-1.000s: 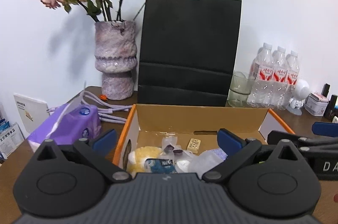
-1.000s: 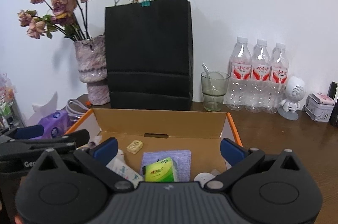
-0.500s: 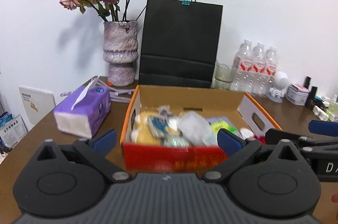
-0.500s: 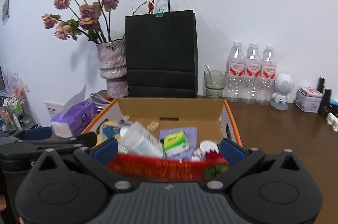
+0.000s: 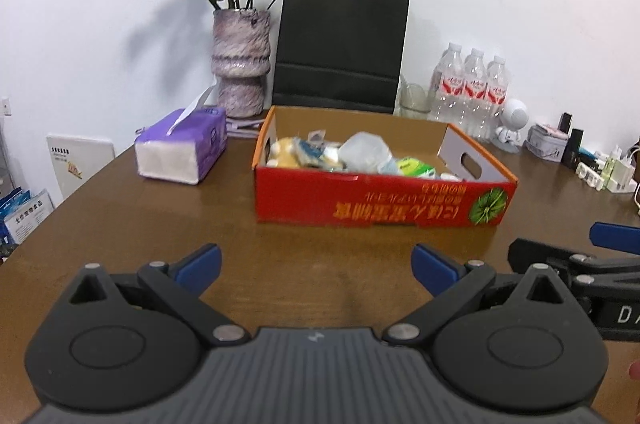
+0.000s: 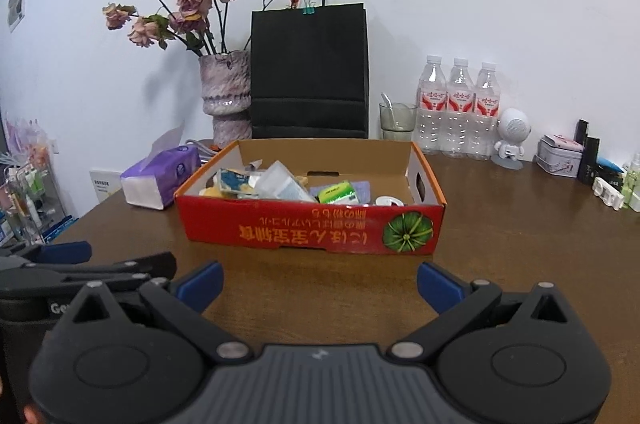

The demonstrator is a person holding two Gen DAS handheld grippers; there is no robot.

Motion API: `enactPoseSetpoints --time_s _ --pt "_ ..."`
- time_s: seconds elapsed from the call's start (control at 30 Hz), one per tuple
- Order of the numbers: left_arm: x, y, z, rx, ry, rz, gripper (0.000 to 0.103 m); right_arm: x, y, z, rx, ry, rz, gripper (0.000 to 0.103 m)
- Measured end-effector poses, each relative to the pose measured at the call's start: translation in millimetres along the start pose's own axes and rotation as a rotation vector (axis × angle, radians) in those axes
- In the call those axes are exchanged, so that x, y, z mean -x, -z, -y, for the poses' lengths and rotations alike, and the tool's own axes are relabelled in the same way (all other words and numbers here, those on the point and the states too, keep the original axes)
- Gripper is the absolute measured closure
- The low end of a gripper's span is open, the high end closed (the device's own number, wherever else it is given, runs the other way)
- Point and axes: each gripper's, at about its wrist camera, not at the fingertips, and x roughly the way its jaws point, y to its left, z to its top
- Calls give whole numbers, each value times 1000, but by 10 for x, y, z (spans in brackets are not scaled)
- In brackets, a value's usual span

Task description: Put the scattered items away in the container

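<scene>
A red cardboard box (image 5: 380, 202) (image 6: 312, 226) stands on the brown table and holds several items: a clear plastic bag (image 5: 366, 152), a yellow soft thing (image 5: 282, 150), a green packet (image 6: 338, 193) on a purple cloth, a white tape roll (image 6: 386, 201). My left gripper (image 5: 316, 268) is open and empty, in front of the box and apart from it. My right gripper (image 6: 320, 282) is open and empty, also in front of the box. Each gripper shows at the edge of the other's view.
A purple tissue pack (image 5: 182, 150) lies left of the box. Behind it stand a vase of dried roses (image 5: 240, 62), a black paper bag (image 5: 340, 42), a glass (image 6: 396, 120), three water bottles (image 6: 458, 104) and a white robot figure (image 6: 512, 138). Small tins and bottles (image 6: 560, 160) sit far right.
Both grippers have pulled back from over the box toward the table's near side. The box now shows whole, with its red front wall in sight. Both stay open and empty.
</scene>
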Motion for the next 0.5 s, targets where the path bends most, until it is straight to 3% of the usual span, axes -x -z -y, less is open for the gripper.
enactPoseSetpoints --time_s 0.2,0.5 --pt "31 130 -28 12 4 20 0 75 157 11 -24 9 43 0" --pt "-107 329 -32 -22 -55 81 0 -72 344 86 -15 47 63 0"
